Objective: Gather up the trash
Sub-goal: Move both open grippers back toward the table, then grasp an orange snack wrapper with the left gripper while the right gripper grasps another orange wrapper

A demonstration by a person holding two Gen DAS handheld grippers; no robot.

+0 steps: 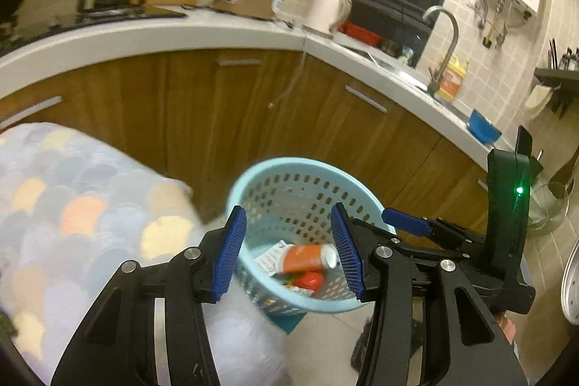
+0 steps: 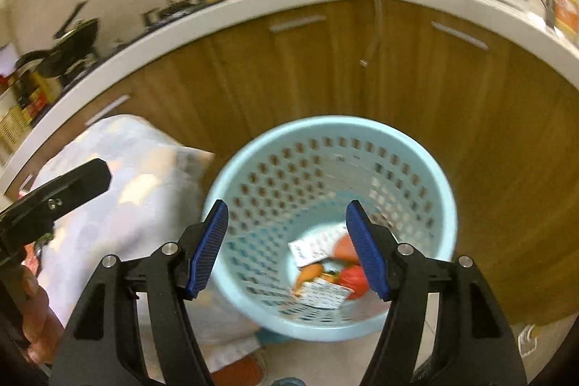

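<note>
Both tongs stand apart, nothing between the blue pads. Left tongs (image 1: 291, 250) and right tongs (image 2: 287, 250) hover over the light-blue perforated basket (image 2: 427, 169), lower centre of each frame. Inside at the bottom: orange tube (image 1: 307, 257), red wrapper (image 2: 356, 277), printed paper scraps (image 2: 318, 246). Patterned cloth (image 1: 54, 205) lies left of the basket; wooden cabinets (image 2: 488, 132) behind.

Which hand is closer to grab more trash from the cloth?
Probably left. The left gripper is open and empty, right beside the cloth. The right gripper is open too, but over the basket, farther away.
</note>
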